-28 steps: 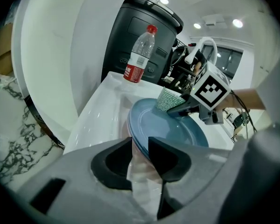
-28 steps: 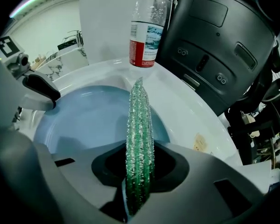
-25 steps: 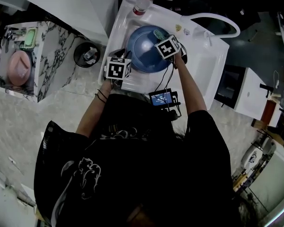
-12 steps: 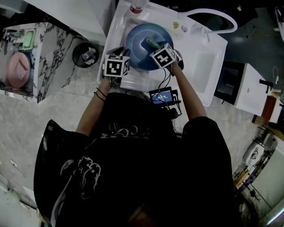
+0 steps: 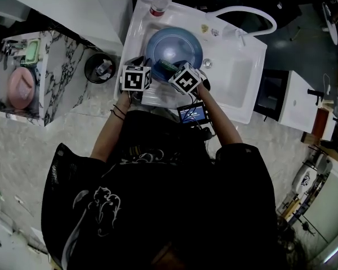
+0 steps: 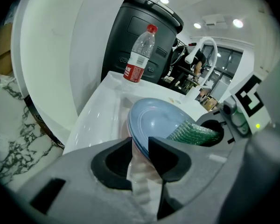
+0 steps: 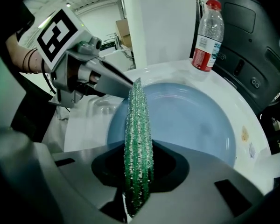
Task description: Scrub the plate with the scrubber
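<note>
Both grippers: we are working with each one loaded; neither pair of jaws is standing free.
Left gripper (image 6: 140, 146): we are clamping its jaws across the near rim of the blue plate (image 6: 161, 122), one jaw on each face. A pale pinkish layer shows behind the rim, and we cannot tell what it is.
Right gripper (image 7: 139, 171): we are pinching the green scrubber (image 7: 138, 125) edge-on. Its free end is reaching out past the jaws and appears to be touching the plate's inner face near the left gripper.
Plate's place: it is sitting in the left basin of the white sink (image 5: 245, 66), tipped up on the side we are holding.
Plate's handling: we are judging it stiff, glazed, fairly heavy and breakable, and slick if wet. The rim is the only place to take hold, and that bite is narrow, so hard scrubbing far from it could lever the plate loose.
Scrubber's handling: we are judging it light, soft and springy. It is likely to fold under pressure, so a deep hold near its middle suits it.
Beyond: a clear bottle (image 6: 140, 55) with a red cap is standing on the sink's far corner, well apart from the plate.
</note>
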Motion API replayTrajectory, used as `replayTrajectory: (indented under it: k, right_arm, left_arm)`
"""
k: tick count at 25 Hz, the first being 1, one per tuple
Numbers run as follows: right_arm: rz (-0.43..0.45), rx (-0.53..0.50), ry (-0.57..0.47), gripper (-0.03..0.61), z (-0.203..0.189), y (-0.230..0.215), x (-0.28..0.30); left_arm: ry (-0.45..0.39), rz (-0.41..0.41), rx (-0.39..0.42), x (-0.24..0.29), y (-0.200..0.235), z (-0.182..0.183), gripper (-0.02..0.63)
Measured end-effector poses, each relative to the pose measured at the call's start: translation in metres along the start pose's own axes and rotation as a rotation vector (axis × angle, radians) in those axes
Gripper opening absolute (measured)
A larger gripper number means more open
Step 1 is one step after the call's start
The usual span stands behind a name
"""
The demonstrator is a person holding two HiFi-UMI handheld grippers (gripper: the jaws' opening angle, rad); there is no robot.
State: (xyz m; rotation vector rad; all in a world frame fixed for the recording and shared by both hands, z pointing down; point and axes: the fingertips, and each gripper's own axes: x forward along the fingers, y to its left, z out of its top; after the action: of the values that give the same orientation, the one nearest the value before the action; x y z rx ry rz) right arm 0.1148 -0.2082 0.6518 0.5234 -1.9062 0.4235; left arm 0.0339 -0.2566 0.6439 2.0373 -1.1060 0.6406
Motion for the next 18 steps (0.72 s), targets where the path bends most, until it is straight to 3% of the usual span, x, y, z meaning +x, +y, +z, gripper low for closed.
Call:
replayTrajectory:
  k: [3,10,18]
  right_arm:
    - [0.042,-0.062,-0.008,0.089,0.007,0.016,0.001]
    - [0.086,-0.053,-0.037,0.087,0.010,0.018,-0.001]
    - [-0.147,-0.003,-0.015,0.087,-0.001,-0.081,-0.026]
  left_arm:
    - [-0.002,0.003,0.000,0.000,-0.001,0.000,0.120]
    - [-0.003,0.011,-0.012,0.000,0.000,0.000,0.120]
    - [0.004,0.005,0.007,0.002,0.000,-0.001,0.120]
